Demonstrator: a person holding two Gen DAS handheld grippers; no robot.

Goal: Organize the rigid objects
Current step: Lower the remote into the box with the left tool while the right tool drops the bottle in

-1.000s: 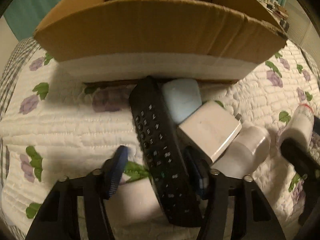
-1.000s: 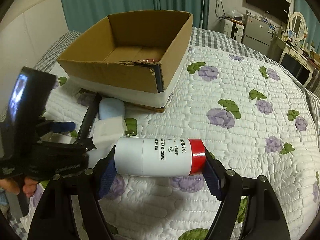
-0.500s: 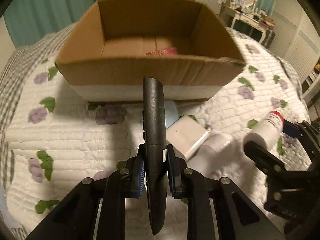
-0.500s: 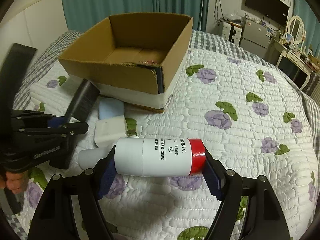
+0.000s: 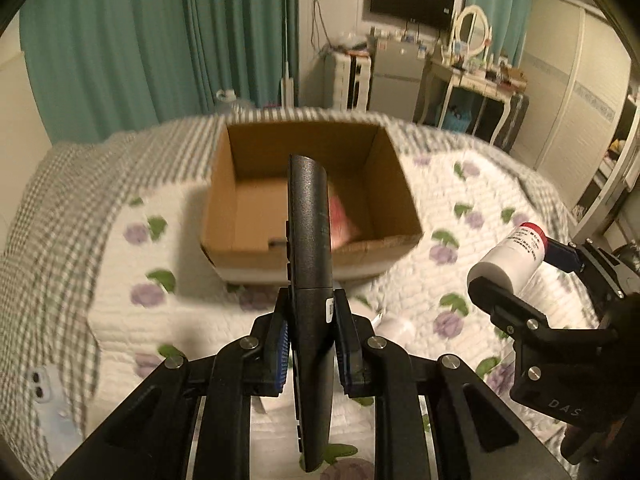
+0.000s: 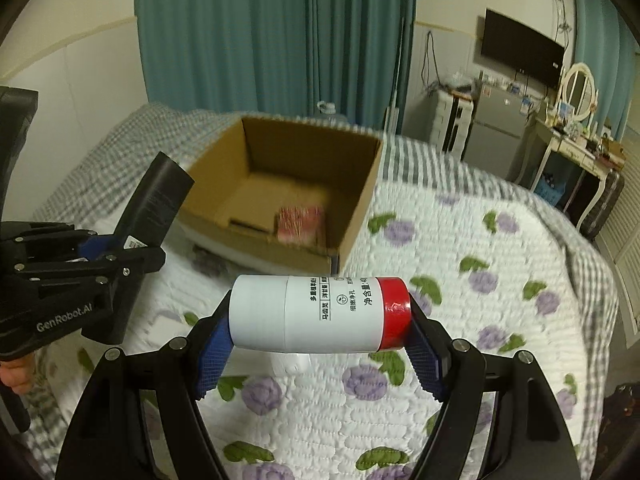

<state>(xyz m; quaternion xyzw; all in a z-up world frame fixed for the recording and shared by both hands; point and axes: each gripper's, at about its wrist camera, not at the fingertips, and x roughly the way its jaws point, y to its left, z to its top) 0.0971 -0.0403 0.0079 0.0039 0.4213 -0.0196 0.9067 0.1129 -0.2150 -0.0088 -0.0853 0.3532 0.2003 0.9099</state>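
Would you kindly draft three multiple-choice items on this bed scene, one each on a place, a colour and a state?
1. Where does the pink-red packet lie?
A. Inside the cardboard box
B. On the quilt beside the box
C. Between the right tool's pads

2. What colour is the band at one end of the white bottle?
A. Green
B. Red
C. Black

3. How is the black remote held?
A. Lying loose on the quilt
B. Resting in the box
C. Clamped on edge in the left tool, off the bed

Answers:
1. A: the pink-red packet sits on the floor of the cardboard box.
2. B: the white bottle, gripped end to end by the right tool, has a red band on its right end.
3. C: the left tool pinches the black remote, which points at the box above the quilt.
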